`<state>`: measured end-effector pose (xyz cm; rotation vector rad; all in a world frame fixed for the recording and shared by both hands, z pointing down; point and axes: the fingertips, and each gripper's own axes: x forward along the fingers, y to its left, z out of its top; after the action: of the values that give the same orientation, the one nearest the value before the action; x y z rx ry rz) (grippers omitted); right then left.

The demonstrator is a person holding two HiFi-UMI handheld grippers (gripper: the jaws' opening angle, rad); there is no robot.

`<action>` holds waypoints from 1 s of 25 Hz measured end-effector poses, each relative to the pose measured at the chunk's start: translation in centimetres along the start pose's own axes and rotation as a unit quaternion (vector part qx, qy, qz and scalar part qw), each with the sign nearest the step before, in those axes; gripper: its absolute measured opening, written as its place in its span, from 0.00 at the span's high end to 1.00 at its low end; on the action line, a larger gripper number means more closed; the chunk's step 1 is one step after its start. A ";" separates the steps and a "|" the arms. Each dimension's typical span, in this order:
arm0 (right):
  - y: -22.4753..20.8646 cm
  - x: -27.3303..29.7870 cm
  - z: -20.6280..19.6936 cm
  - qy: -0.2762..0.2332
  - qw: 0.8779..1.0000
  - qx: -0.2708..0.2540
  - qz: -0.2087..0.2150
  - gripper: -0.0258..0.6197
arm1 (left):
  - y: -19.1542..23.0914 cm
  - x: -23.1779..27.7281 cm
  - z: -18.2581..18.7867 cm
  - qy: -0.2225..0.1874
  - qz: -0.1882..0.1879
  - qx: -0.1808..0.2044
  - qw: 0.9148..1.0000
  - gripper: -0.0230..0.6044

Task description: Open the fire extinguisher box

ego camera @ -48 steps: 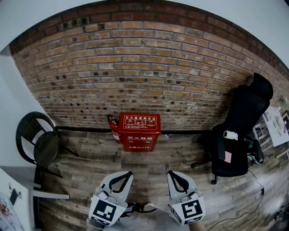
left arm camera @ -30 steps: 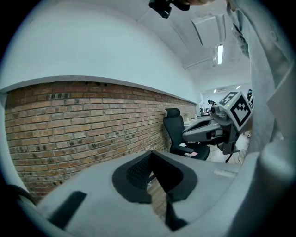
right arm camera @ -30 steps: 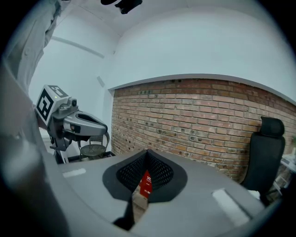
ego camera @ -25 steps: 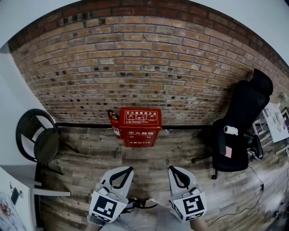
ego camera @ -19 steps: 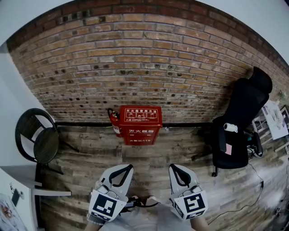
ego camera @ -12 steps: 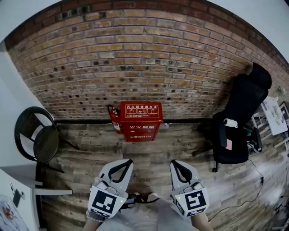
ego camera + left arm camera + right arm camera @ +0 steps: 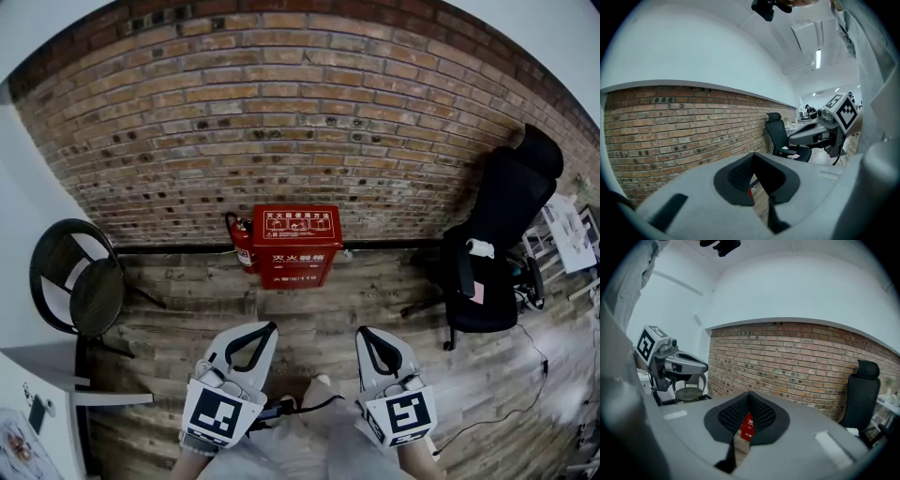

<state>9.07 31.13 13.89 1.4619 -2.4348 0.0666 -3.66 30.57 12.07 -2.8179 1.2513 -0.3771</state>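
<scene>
The red fire extinguisher box (image 7: 297,245) stands on the wooden floor against the brick wall, its lid down and white print on its front. A red extinguisher (image 7: 241,249) stands at its left side. Both grippers hover side by side well short of the box, pointing at it. My left gripper (image 7: 269,328) has its jaws together and holds nothing. My right gripper (image 7: 364,333) is shut too, and empty. In the right gripper view a strip of the box (image 7: 748,426) shows through the gap behind the closed tips (image 7: 749,393). The left gripper view shows only a red sliver (image 7: 750,191).
A black office chair (image 7: 499,246) stands at the right by the wall, with a cable (image 7: 511,412) on the floor near it. A black round chair (image 7: 80,289) sits at the left. A white table corner (image 7: 33,412) is at the lower left.
The person has come a little closer to the wall, so the box sits slightly higher and larger in the head view. Both grippers stay shut, side by side.
</scene>
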 end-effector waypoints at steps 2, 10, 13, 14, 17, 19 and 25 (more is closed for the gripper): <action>-0.1 0.3 -0.2 0.002 1.000 0.000 0.000 0.95 | 0.2 0.1 -0.2 0.000 0.000 -0.001 1.000 0.97; -0.9 3.1 -0.2 0.004 1.000 -0.006 0.019 0.95 | 2.4 1.6 -0.5 -0.001 0.021 -0.008 1.000 0.97; -1.8 4.8 0.1 0.002 1.000 -0.008 0.029 0.95 | 3.4 2.7 -0.6 0.000 0.031 -0.012 0.999 0.97; -2.2 5.4 0.2 0.001 0.999 -0.010 0.033 0.95 | 3.8 3.2 -0.6 0.002 0.035 -0.013 0.999 0.97; -3.3 7.3 0.7 -0.001 0.999 -0.013 0.043 0.95 | 4.9 4.8 -0.3 0.003 0.042 -0.009 0.999 0.97; -4.1 8.6 0.9 -0.003 0.999 -0.014 0.049 0.95 | 5.6 5.9 -0.2 0.002 0.047 -0.011 0.999 0.97; -7.5 12.6 1.8 -0.004 0.997 -0.021 0.070 0.95 | 8.4 9.9 0.5 0.005 0.071 -0.017 0.997 0.97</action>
<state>9.61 16.39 14.84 1.2738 -2.5267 0.0384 -3.23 17.58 12.56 -2.7355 1.4644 -0.3657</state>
